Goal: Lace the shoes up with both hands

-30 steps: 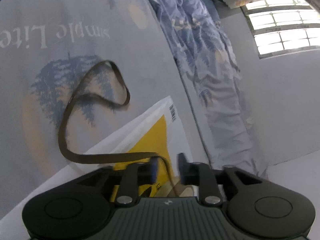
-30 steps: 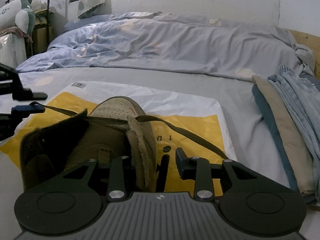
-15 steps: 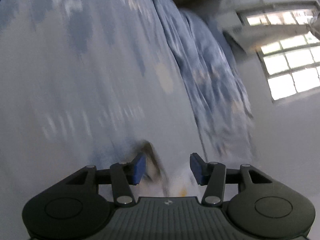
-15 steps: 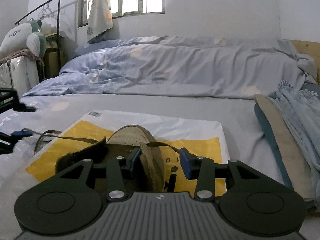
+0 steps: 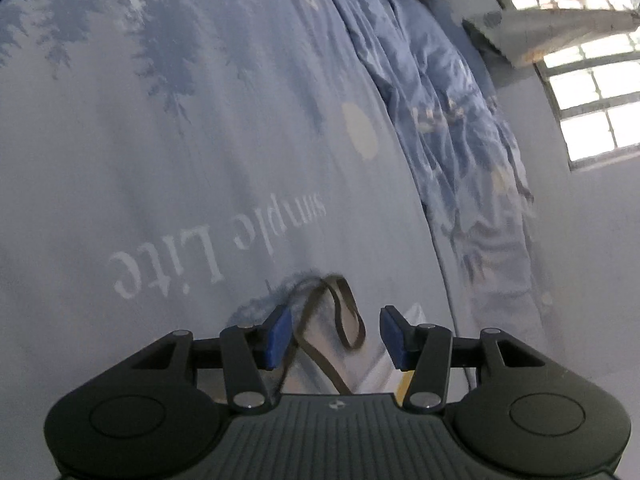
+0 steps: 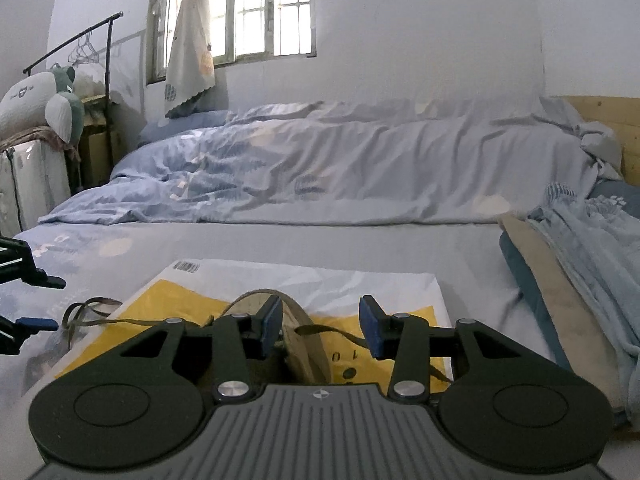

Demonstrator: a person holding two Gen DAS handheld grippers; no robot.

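We are holding the left gripper (image 5: 334,334) open over the loose brown lace (image 5: 340,320) — pads gripping nothing. Our right gripper (image 6: 319,326) is hovering open around the shoe (image 6: 298,336) on the yellow bag (image 6: 192,304).

Two low wrist views; shared lace (image 5: 340,320)

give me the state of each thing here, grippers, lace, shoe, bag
left gripper: open, fingers apart, lace loop between them but not pinched
right gripper: open, over the shoe, nothing gripped
shoelace: loose, looped on the bedsheet
shoe: resting on the bag, lace ends trailing out to both sides
yellow and white plastic bag: flat on the bed
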